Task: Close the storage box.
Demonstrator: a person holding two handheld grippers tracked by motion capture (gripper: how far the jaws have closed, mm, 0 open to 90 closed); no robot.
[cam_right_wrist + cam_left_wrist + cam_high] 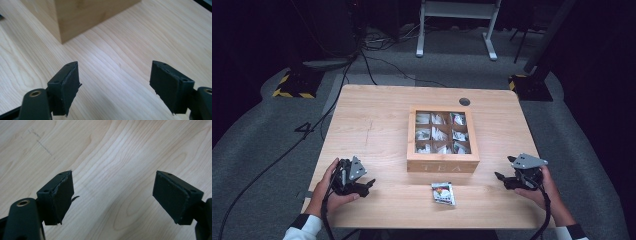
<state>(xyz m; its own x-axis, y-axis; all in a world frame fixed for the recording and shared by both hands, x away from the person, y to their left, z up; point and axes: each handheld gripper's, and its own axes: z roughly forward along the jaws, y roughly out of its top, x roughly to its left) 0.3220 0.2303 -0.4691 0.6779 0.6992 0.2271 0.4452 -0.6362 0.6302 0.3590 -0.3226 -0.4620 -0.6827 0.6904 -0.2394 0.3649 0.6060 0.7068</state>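
- My left gripper (362, 186) and right gripper (507, 179) both have jaws wide open, holding nothing.
- The tea packet (443, 193) lies flat on the tabletop (377, 125); my jaws might slide over it.
- I might bump the tea box (442, 166).

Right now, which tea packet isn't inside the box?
The tea packet lying flat on the table, just in front of the wooden tea box, between the two grippers. All the other packets sit in the box's compartments.
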